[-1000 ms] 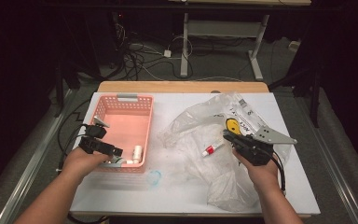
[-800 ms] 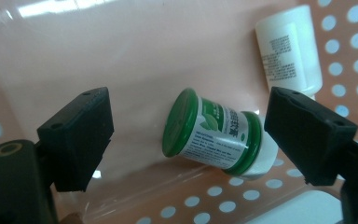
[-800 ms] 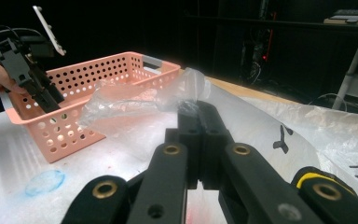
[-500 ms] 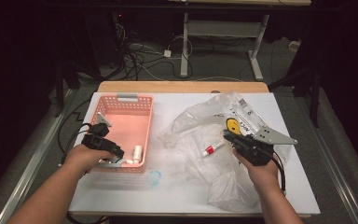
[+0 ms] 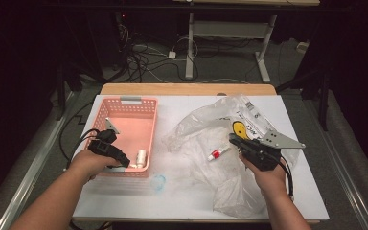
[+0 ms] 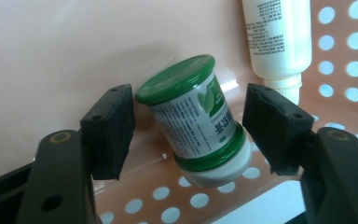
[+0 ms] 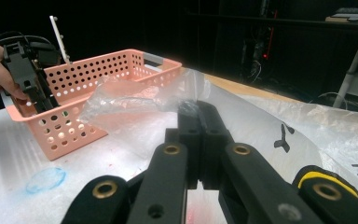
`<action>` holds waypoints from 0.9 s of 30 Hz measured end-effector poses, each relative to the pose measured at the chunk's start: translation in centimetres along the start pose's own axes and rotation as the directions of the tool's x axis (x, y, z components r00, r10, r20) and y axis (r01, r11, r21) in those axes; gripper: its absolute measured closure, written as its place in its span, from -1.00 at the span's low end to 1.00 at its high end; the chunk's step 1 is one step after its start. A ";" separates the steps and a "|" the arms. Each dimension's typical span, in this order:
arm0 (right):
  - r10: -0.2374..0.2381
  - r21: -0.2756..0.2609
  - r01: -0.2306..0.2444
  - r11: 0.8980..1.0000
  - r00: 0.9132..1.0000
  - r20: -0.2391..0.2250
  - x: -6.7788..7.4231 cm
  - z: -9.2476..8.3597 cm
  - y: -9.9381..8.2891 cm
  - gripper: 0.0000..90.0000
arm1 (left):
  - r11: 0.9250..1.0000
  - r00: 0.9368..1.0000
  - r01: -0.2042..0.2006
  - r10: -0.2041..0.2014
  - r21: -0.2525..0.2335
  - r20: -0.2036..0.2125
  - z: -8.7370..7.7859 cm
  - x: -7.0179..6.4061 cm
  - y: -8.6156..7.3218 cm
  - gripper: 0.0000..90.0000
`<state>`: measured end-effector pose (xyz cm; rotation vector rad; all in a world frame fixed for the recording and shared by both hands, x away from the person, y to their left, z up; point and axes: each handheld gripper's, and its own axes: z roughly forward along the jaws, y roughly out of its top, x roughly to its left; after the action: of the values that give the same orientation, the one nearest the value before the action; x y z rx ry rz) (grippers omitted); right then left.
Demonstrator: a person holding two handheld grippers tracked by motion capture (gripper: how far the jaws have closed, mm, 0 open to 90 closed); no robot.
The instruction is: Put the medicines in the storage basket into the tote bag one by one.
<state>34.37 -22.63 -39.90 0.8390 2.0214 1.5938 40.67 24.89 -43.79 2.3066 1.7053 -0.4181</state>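
A small jar (image 6: 191,116) with a green lid and green label lies tilted on the floor of the pink basket (image 5: 132,103). My left gripper (image 6: 189,126) straddles it. Its jaws have just been closing, and a thin gap still shows between each pad and the jar. From above, the left gripper (image 5: 124,160) reaches into the basket's near corner. A white bottle (image 6: 275,37) lies beside the jar. My right gripper (image 7: 198,112) is shut and pinches the edge of a clear plastic bag (image 7: 135,93), which it holds raised off the table. The bag (image 5: 201,124) spreads over the table's right half.
Inside the bag lie a small red-capped tube (image 5: 219,153) and a yellow-marked package (image 5: 239,128). A blue ring mark (image 5: 159,182) sits on the white tabletop in front of the basket. The table's wooden far edge (image 5: 187,89) borders a dark floor with cables.
The left gripper has shifted slightly within the basket's near corner. The right hand and the bag have stayed where they were.
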 end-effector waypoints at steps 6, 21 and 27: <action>-0.007 0.006 0.007 1.000 1.000 -0.002 0.1 0.2 -0.1 1.00 | 1.000 1.000 -0.004 0.004 0.004 0.022 0.1 0.0 0.2 -0.12; -0.008 0.003 0.008 1.000 1.000 -0.001 0.0 0.0 -0.1 1.00 | 0.999 0.999 0.021 -0.022 -0.029 -0.045 0.1 0.1 0.0 0.19; -0.008 0.003 0.008 1.000 1.000 -0.001 0.1 -0.1 -0.1 1.00 | 0.997 0.996 -0.021 0.013 -0.076 -0.092 0.0 -0.5 -0.5 0.19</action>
<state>34.27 -22.65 -39.95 0.8299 2.0263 1.5872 40.05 24.63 -43.63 2.3162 1.7103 -0.2417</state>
